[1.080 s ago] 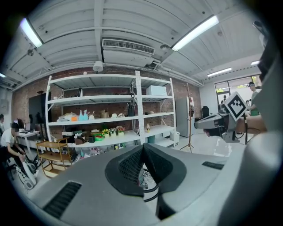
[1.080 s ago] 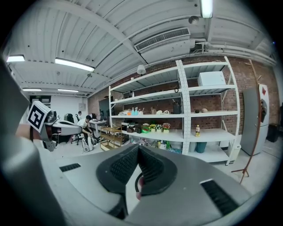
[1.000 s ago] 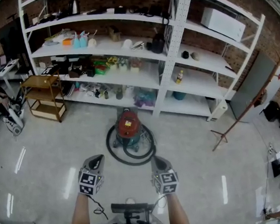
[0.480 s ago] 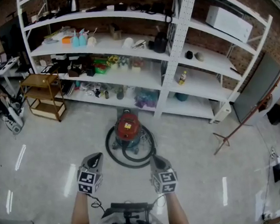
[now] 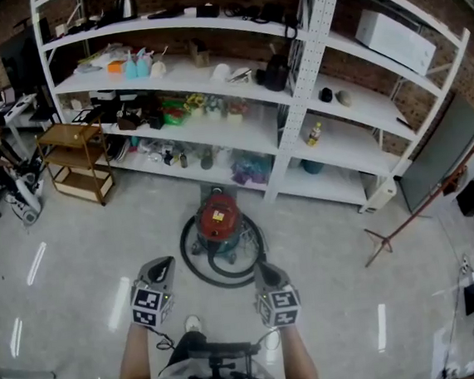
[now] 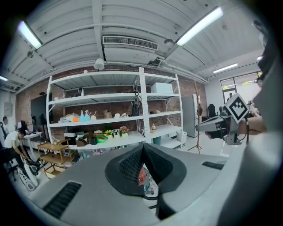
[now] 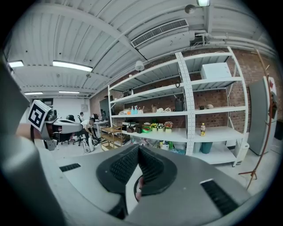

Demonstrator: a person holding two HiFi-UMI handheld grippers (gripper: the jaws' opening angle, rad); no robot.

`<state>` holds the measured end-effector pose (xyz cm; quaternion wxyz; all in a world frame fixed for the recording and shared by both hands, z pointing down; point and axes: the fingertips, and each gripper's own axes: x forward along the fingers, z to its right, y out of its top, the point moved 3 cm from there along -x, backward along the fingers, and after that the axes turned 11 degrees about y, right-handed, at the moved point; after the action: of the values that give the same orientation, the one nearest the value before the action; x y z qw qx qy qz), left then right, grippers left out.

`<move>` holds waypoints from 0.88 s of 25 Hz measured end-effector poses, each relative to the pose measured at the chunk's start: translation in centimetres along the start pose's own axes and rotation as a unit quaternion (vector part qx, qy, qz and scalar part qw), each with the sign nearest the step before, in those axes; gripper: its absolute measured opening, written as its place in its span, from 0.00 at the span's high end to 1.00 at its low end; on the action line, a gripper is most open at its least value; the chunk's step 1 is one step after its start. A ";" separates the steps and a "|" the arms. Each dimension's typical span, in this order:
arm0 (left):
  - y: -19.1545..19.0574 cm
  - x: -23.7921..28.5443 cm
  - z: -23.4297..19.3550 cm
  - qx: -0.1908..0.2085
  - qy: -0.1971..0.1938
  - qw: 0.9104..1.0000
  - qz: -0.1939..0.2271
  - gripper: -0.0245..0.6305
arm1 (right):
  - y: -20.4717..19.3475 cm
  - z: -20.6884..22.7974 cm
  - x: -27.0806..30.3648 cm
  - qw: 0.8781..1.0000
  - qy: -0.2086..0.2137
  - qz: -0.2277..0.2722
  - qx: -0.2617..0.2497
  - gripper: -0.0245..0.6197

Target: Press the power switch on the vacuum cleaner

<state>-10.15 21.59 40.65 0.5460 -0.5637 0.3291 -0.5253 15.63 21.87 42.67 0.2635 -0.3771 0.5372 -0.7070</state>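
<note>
Left gripper (image 5: 163,269) and right gripper (image 5: 266,270): jaws pressed together, both empty. One red vacuum cleaner (image 5: 220,218) stands on the floor ahead, well apart, ringed by one black hose (image 5: 193,266). Behind it is one white shelving unit (image 5: 293,96), with one wooden cart (image 5: 74,158) to the left.

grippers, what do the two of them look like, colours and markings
Both the left gripper and the right gripper are grey and taper to a point, with black ribbed pads inside the jaws. Each carries a cube with black-and-white square markers. A thin dark cable hangs below the left one. No sleeves show on the forearms.
</note>
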 end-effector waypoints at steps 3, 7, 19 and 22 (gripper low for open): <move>0.0 1.1 -0.3 0.001 0.000 1.000 -0.001 0.95 | 0.3 0.7 0.9 1.000 -0.001 0.001 0.000 0.95; 0.2 3.1 -0.8 0.003 -0.005 1.000 0.002 0.95 | 0.7 1.8 2.4 1.000 -0.007 0.003 -0.001 0.94; 1.8 11.4 -4.4 0.004 -0.017 1.000 0.005 0.95 | 2.9 5.2 9.7 1.000 -0.015 -0.002 0.005 0.95; 2.4 13.9 -5.5 0.004 -0.021 1.000 0.004 0.95 | 3.7 6.1 12.2 1.000 -0.014 -0.006 0.004 0.95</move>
<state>-11.66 6.51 40.78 0.5570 -0.5712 0.3181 -0.5121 13.51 7.91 42.99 0.2681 -0.3890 0.5288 -0.7051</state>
